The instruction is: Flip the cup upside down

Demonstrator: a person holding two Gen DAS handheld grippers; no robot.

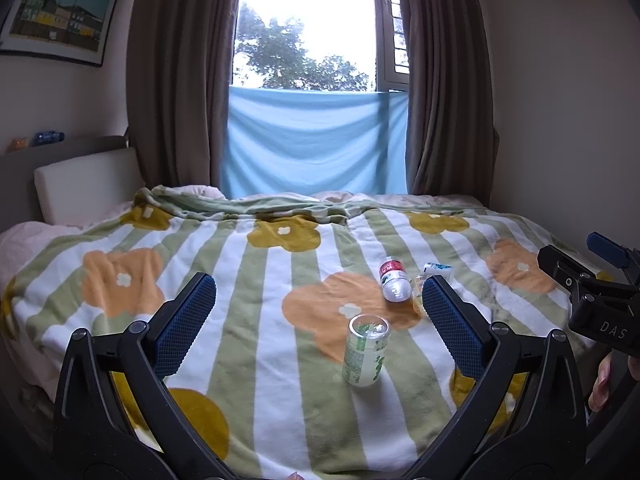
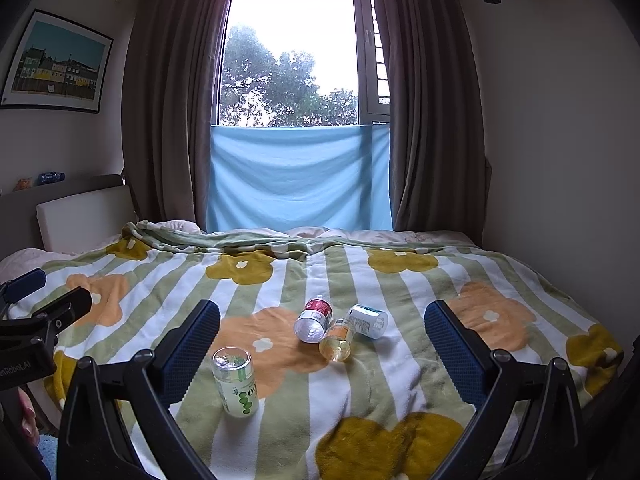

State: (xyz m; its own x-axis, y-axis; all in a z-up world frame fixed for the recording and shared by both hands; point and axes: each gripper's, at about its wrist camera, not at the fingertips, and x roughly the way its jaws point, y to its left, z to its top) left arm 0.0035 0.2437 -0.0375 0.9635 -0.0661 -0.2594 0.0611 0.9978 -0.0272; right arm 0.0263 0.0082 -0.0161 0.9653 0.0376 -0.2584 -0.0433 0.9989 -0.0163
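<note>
A clear cup [image 1: 366,350] with green print stands upright on the flowered blanket [image 1: 260,360], rim up. It also shows in the right wrist view [image 2: 235,381]. My left gripper [image 1: 318,292] is open and empty, and the cup stands between its fingers, a little ahead and nearer the right one. My right gripper [image 2: 322,318] is open and empty, with the cup just ahead of its left finger [image 2: 192,350]. The right gripper's body shows at the right edge of the left wrist view [image 1: 592,300].
Three small bottles lie on their sides beyond the cup: a red-labelled one [image 2: 314,318], a yellowish one [image 2: 338,340] and a white-and-teal one [image 2: 368,321]. The bed's headboard [image 2: 80,216] is at the left, and curtains and a window [image 2: 288,56] are behind.
</note>
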